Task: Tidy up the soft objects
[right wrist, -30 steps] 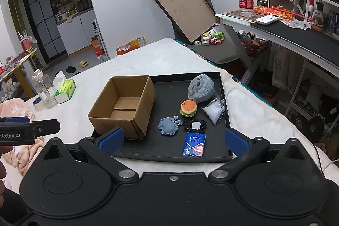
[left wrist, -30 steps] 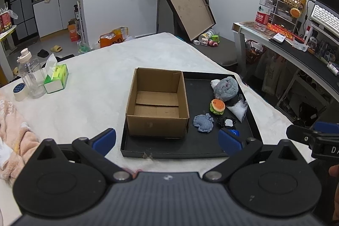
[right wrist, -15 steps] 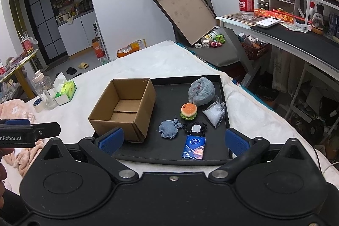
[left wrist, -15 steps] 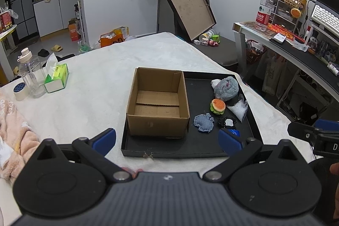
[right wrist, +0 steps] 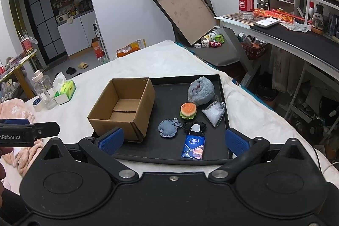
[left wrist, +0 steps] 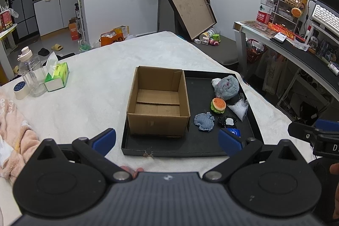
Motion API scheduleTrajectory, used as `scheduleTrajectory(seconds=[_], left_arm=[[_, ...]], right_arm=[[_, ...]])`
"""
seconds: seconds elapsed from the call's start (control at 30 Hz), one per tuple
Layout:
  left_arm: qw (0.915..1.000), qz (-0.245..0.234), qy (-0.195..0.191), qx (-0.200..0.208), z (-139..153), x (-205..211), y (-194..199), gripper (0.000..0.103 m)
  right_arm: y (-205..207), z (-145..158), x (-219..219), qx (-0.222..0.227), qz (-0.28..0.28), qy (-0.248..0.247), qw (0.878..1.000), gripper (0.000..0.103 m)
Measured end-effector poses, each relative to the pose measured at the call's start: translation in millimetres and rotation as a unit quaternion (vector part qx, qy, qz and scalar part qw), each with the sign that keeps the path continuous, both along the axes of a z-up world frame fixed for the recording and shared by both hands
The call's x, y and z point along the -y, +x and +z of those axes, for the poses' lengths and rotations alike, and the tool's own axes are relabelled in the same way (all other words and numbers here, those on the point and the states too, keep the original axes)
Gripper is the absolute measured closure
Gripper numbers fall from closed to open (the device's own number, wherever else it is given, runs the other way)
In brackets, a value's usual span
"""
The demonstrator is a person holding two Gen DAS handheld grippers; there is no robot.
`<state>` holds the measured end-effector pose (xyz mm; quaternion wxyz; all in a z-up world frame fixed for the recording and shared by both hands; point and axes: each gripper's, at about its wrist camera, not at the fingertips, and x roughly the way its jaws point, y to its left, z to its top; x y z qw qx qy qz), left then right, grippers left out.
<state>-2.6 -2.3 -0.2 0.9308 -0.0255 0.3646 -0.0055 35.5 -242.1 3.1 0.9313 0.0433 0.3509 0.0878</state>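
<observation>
An empty open cardboard box (left wrist: 159, 103) (right wrist: 125, 107) stands on the left part of a black tray (left wrist: 190, 147) (right wrist: 167, 86). To its right on the tray lie a grey plush ball (right wrist: 200, 93), a toy burger (right wrist: 188, 110), a clear bag of white filling (right wrist: 214, 113), a blue fabric piece (right wrist: 167, 128), a black lace piece (right wrist: 194, 127) and a blue tissue pack (right wrist: 194, 147). My left gripper (left wrist: 167, 139) is open and empty, near the tray's front edge. My right gripper (right wrist: 173, 139) is open and empty, above the tray's front.
The tray lies on a white blanket (left wrist: 95, 86). At the left stand a clear bottle (left wrist: 31, 75), a green tissue pack (left wrist: 57, 76) and a tape roll (left wrist: 20, 89); pink cloth (left wrist: 12, 130) lies nearer. A desk (right wrist: 296, 39) stands at the right.
Both grippers have moved slightly forward toward the tray. Nothing on the tray has moved.
</observation>
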Motion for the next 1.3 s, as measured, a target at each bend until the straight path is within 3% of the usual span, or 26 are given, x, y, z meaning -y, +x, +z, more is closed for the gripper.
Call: scheduleTrajectory(seconds=[0.9,1.17,1.3], left_arm=[[1.0,0.009,0.0,-0.004,-3.3,-2.3,0.4,0.001],[0.9985,0.02,0.013,-0.05,-15.2,-7.6,18.4,0.001],[0.9984,0.022,0.014,-0.05,-14.4,-9.1,27.9,0.001]], right_arm=[[2.9,-2.7,0.5,-0.003,0.002,0.011,1.0,0.0],[8.1,-11.0,2.3,-0.008,0.0,0.009,1.0,0.0],[12.2,-18.4,4.4,-0.014,0.001,0.007,1.0,0.0]])
